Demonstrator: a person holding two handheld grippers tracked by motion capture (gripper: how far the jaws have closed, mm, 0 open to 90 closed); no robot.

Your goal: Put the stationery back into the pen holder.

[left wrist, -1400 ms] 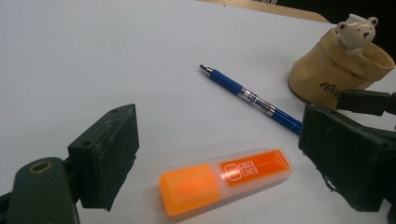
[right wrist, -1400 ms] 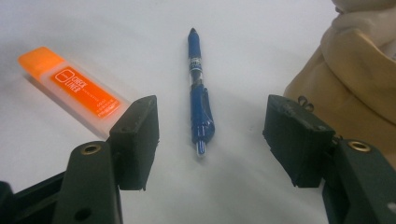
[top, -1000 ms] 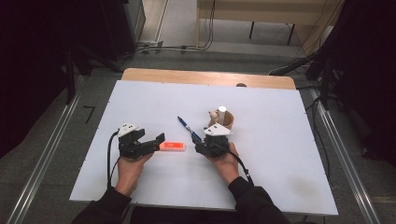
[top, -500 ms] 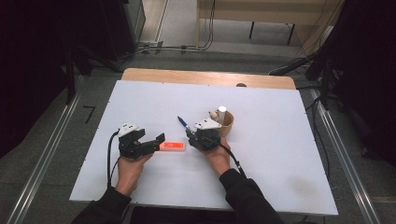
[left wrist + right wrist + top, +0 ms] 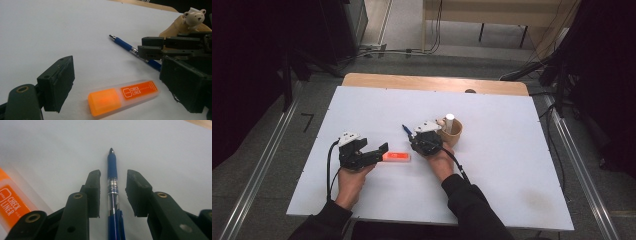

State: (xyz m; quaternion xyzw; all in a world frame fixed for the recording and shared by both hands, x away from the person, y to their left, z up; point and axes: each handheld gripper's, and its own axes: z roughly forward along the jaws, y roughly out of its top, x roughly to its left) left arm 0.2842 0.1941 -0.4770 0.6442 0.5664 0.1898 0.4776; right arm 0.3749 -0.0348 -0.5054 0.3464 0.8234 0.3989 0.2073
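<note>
Right gripper view: right gripper (image 5: 113,192) straddles the slim blue plastic pen (image 5: 112,170), tip at twelve o'clock on the white table (image 5: 162,147); jaws have just been closing, pads not yet pressing, lift remaining

Tan cup (image 5: 455,134) at my two o'clock on white table (image 5: 512,165), bear figure (image 5: 194,15) inside. Wooden strip (image 5: 432,82) along twelve o'clock edge.
</note>
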